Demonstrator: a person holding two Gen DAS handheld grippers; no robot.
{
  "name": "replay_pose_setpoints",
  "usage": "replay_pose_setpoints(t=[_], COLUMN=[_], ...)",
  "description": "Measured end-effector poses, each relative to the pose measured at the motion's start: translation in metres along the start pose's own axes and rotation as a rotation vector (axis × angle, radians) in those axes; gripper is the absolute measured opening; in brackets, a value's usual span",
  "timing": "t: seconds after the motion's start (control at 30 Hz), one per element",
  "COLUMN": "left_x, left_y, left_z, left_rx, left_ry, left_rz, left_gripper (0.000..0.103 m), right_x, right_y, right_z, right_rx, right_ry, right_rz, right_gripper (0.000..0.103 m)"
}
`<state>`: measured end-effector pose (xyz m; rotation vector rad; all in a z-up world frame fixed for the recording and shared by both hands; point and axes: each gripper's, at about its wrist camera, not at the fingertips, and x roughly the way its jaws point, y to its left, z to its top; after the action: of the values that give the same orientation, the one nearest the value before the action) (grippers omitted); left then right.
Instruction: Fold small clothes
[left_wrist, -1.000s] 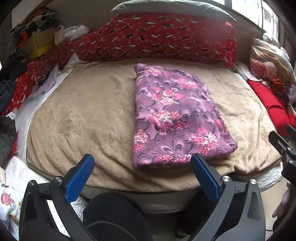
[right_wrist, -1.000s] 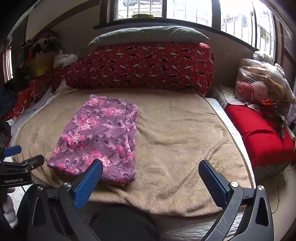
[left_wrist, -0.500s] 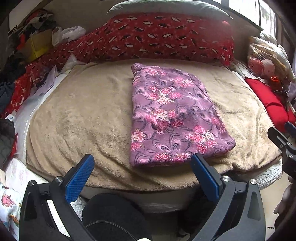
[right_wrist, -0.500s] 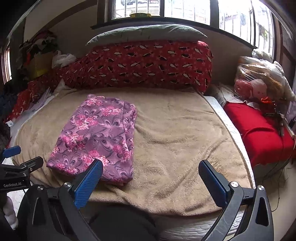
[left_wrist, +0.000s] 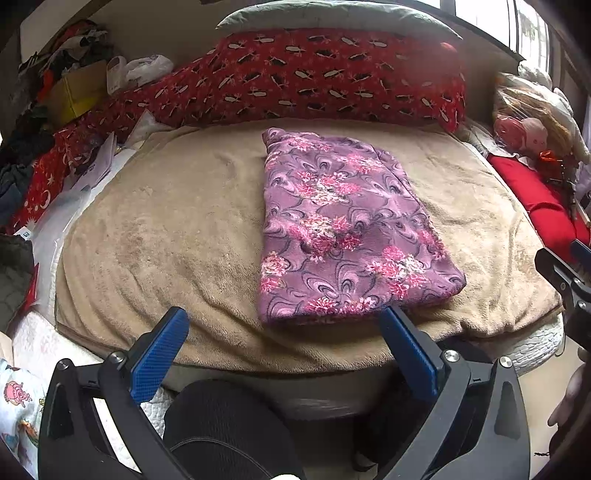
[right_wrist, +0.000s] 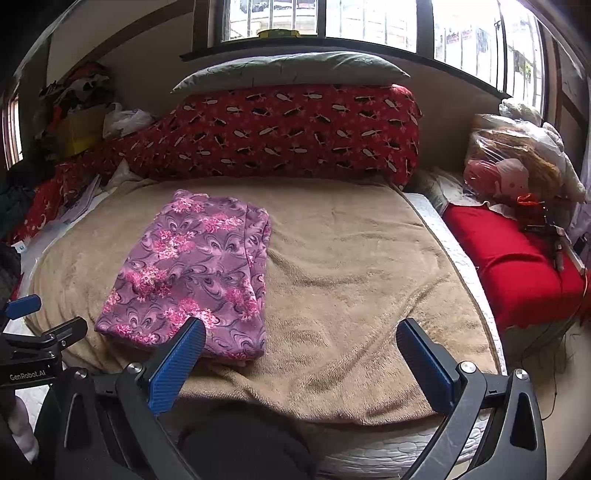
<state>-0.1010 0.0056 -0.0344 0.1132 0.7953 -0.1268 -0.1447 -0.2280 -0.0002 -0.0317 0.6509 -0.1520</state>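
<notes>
The left gripper (left_wrist: 282, 334) stands with its blue-padded fingers spread wide, holding nothing and touching nothing; it hangs just off the near edge of the bed. The right gripper (right_wrist: 301, 341) is spread just as wide and is likewise bare, also short of the bed's near edge.

The folded purple floral fleece garment (left_wrist: 343, 225) lies flat on the tan plush blanket (left_wrist: 166, 236) that covers the bed, as a long rectangle running from near the front edge toward the long red patterned bolster (left_wrist: 314, 77) at the head. In the left wrist view it sits a little right of centre, its near end seen between the gripper's fingertips. In the right wrist view the same garment (right_wrist: 192, 273) lies left of centre, its near right corner just behind the left fingertip.

The right wrist view alone shows the barred window (right_wrist: 369, 18) above the grey pillow (right_wrist: 291, 68) and the left gripper's tips at its left border. The left wrist view alone shows the right gripper's dark tip (left_wrist: 565, 275) at its right border.
</notes>
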Motion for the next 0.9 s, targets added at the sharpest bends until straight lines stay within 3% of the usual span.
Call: replay_pose_setpoints(t=[0.57, 0.9], left_x=[-0.011, -0.006], left_y=[-0.003, -0.008], left_z=[-0.001, -0.003], left_rx=[0.022, 0.007], left_ry=[-0.03, 0.015], left_rz=[-0.008, -0.019], left_gripper=[0.103, 0.103], right_x=[-0.009, -0.004], right_y=[0.002, 0.004], right_z=[-0.002, -0.004], right_rx=[0.007, 0.005], right_ry=[-0.001, 0.017], right_rz=[0.012, 0.019], right_gripper=[0.103, 0.103])
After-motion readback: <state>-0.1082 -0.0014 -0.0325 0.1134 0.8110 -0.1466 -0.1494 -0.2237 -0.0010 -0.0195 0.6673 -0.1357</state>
